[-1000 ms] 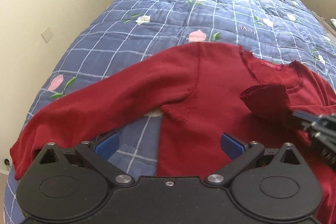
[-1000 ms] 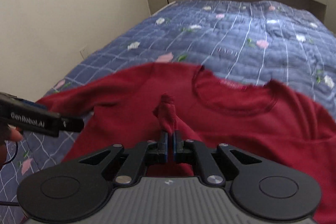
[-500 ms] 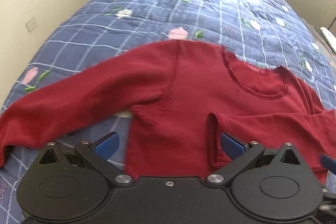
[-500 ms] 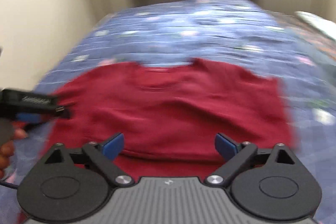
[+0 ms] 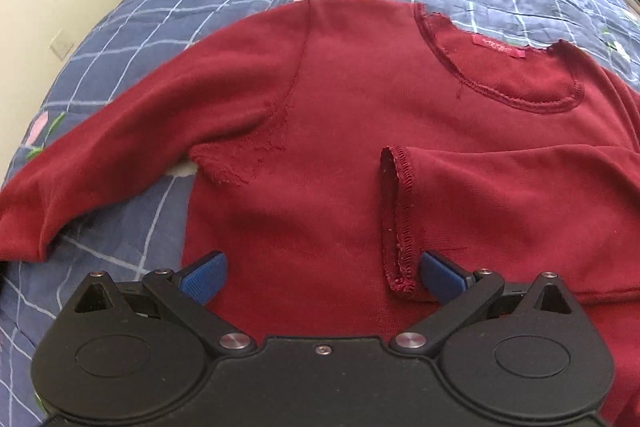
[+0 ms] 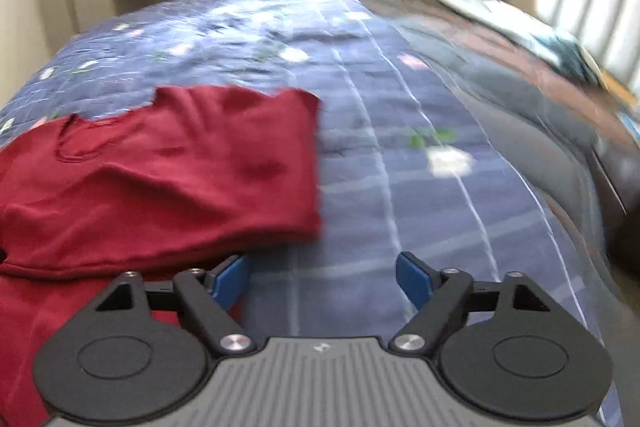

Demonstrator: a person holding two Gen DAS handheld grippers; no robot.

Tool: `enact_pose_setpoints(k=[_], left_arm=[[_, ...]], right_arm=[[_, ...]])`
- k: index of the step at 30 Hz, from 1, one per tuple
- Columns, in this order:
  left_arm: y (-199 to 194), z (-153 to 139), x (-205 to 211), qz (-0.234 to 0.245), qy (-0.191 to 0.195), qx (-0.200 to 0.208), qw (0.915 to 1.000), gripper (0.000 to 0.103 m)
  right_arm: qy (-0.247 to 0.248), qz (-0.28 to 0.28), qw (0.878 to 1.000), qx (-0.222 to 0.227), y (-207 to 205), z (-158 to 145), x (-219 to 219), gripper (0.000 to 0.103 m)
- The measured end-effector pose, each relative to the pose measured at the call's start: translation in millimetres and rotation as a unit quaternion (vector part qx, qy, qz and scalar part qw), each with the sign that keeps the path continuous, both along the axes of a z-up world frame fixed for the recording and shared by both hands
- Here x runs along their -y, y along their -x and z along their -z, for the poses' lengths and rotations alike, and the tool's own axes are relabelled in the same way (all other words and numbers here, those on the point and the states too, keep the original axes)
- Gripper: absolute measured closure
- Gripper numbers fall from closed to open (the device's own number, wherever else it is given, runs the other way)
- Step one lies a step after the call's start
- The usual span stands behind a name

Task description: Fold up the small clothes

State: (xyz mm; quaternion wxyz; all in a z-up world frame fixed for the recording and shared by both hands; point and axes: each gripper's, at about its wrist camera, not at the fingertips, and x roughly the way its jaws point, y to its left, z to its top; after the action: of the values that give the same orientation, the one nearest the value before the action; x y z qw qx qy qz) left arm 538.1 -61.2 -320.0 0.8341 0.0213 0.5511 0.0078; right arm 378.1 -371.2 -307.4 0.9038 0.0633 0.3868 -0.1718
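left gripper (image 5: 322, 277) jaws wide, empty, over red sweater (image 5: 344, 131) | right gripper (image 6: 322, 279) jaws wide, empty — over quilt (image 6: 400, 155) beside sweater's edge | one sleeve folded across chest, cuff (image 5: 396, 219) near left fingertip | right view blurred — sweater's hem cut off
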Motion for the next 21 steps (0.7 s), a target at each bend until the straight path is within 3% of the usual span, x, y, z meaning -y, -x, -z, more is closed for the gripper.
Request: enact_pose_setpoints(k=[5,11,14,16,17,21], left_arm=[[0,1,0,-0.016,0.003,-0.005,0.9999,0.0],[0,2,0,-0.022,0.002,-0.004,0.9998,0.0],[2,3,-1,-0.024,0.002,-0.001,0.9997,0.0],[2,3,0,-0.021,0.001,0.0,0.9998,0.0],[2,3,0,-0.019,0.001,0.0,0.9998,0.0],[1,1,1,-0.01,-0.002,-0.001,0.9999,0.0]], right_arm=[[0.056,-0.001,0.998,0.007,-16,3,-6,0.034],[0.104,-0.028,0.994,0.003,-10,3,-13,0.036],[0.114,-0.052,0.992,0.011,-14,3,-16,0.041],[0.112,-0.063,0.992,0.014,-20,4,-16,0.057],[0.109,-0.07,0.991,0.016,-23,5,-17,0.074],[0.116,-0.044,0.992,0.027,-16,-2,-19,0.089]])
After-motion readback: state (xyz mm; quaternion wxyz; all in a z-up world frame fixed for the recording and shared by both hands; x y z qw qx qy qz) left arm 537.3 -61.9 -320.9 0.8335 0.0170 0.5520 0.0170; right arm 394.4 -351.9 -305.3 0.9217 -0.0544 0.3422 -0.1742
